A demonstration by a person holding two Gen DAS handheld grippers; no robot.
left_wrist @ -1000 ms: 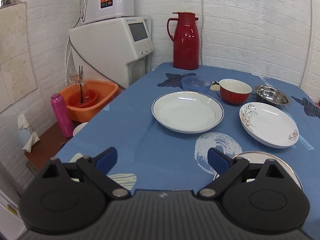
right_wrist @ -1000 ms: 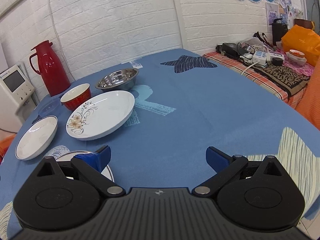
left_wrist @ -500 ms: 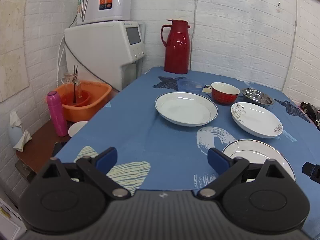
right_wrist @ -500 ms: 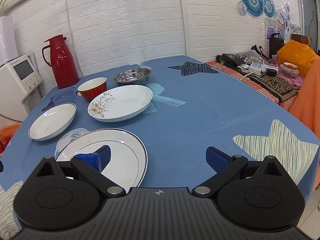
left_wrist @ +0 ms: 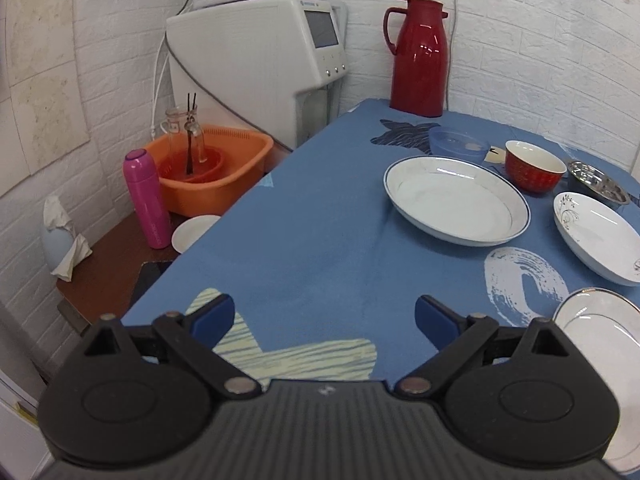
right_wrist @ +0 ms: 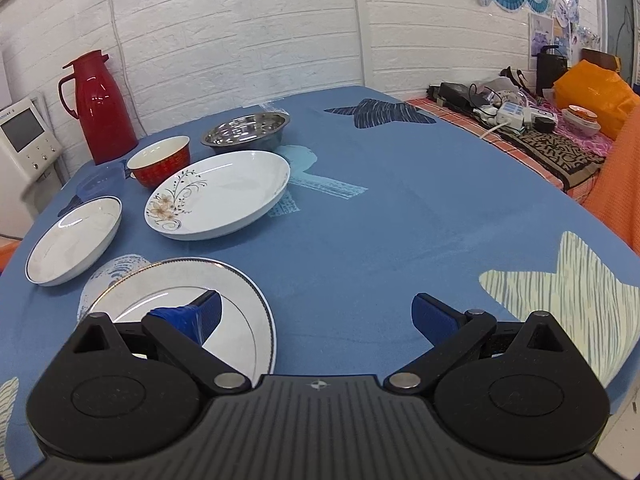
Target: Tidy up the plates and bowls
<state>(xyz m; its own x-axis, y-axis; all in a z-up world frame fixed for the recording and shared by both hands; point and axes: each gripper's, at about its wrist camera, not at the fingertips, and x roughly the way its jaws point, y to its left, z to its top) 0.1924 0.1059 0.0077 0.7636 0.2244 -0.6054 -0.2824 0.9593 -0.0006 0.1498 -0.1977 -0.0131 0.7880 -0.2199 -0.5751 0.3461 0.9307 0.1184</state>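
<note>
Right wrist view: both grippers' fingers (right_wrist: 434,316) spread wide, empty; left finger hides part of gold-rimmed plate (right_wrist: 240,312).

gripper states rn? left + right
Left gripper: open, holding nothing, above the tablecloth.
Right gripper: open, holding nothing, beside the gold-rimmed plate.
</note>
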